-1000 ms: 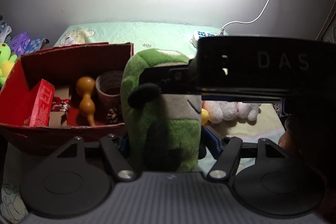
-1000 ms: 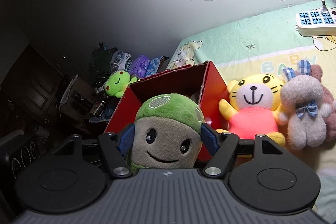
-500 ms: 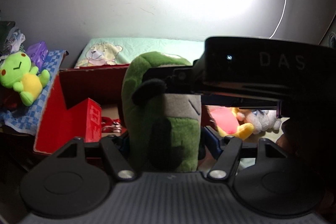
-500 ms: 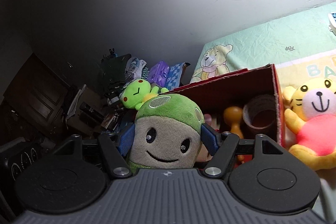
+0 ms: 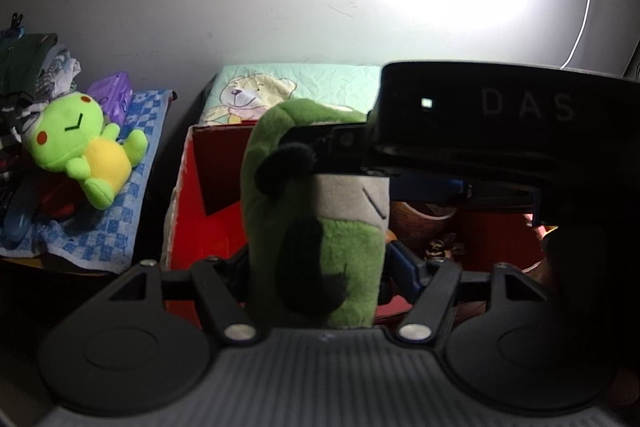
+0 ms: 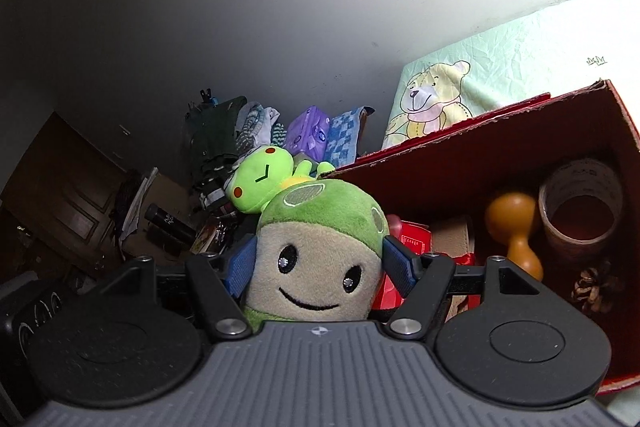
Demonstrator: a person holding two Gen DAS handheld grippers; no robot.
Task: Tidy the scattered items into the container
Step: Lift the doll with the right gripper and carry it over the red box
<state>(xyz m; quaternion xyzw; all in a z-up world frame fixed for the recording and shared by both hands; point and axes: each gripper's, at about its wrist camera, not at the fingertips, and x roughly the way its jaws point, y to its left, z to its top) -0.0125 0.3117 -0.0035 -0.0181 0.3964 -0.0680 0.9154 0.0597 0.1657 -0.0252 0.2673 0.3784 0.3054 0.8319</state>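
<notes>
Both grippers are shut on one green plush doll with a beige smiling face [image 6: 316,259]. My right gripper [image 6: 318,263] pinches its head from both sides. My left gripper [image 5: 320,263] holds its body [image 5: 316,227] from the side, with the right gripper's black body [image 5: 480,131] across it. The doll hangs over the left end of the open red cardboard box [image 6: 480,163], also in the left wrist view [image 5: 208,187]. Inside the box lie an orange wooden gourd [image 6: 516,231], a tape roll [image 6: 580,203], a pine cone [image 6: 596,287] and a small red carton [image 6: 412,239].
A lime frog plush [image 5: 80,143] lies on a blue checked cloth [image 5: 132,203] left of the box, with clothes and a purple pack [image 6: 308,131] behind. The box stands on a mint sheet with a bear print [image 6: 432,103]. Dark furniture [image 6: 60,195] fills the far left.
Both grippers have carried the doll leftward, over the left end of the box. The tiger and rabbit plush toys have slid out of view to the right; the frog plush has come closer.
</notes>
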